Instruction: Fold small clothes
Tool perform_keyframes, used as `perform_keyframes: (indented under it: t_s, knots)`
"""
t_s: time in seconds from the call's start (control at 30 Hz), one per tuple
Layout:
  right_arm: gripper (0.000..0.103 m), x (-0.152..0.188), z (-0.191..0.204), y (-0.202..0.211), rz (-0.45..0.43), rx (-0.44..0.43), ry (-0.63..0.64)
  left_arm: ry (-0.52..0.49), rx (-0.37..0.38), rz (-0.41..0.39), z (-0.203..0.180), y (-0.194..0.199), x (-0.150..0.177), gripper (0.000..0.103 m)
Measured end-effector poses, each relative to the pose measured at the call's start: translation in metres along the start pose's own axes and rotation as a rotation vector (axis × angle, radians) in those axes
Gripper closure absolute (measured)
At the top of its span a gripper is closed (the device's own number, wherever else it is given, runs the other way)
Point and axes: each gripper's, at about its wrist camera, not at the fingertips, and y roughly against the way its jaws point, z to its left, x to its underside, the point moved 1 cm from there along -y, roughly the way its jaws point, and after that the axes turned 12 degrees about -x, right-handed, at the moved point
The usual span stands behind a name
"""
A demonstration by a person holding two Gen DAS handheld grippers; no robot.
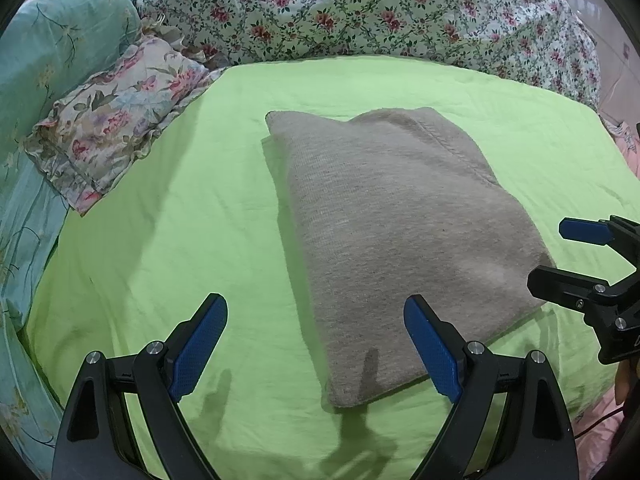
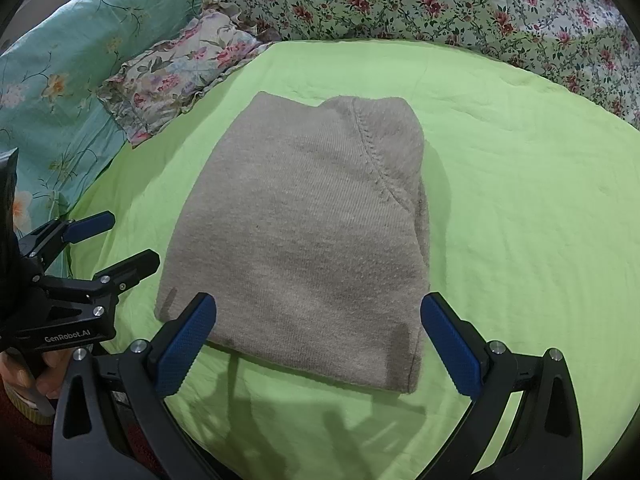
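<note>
Grey knit garment (image 2: 296,232) lay folded mid-frame on green sheet (image 2: 520,200), left gripper (image 1: 316,344) and right gripper (image 2: 318,344) both spread, empty; careless one-layer grab could undo the fold.

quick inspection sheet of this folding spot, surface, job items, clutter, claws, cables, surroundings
surface: light green bed sheet, lightly creased, spread flat.
job's things: grey knitted garment, folded into a compact rectangle, lying flat mid-sheet, a stitched seam curving near its far right corner.
clutter: small frilled floral pillow at the sheet's far left corner, apart from the garment.
grippers: left claw open, holding nothing, over the garment's near left edge; right claw open, holding nothing, over its near edge.
cables: thin dark cable at the lower right of the left view.
surroundings: rose-print quilt bunched behind; teal floral bedding on the left.
</note>
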Motion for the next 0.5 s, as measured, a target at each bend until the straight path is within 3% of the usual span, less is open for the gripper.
perform_keyframes:
  t_s: [0.5]
  knots:
    - [0.001, -0.0041, 0.0000, 0.0036, -0.004, -0.001, 0.001, 0.001, 0.015, -0.017, -0.0029, 0.0036, -0.0030, 0.012]
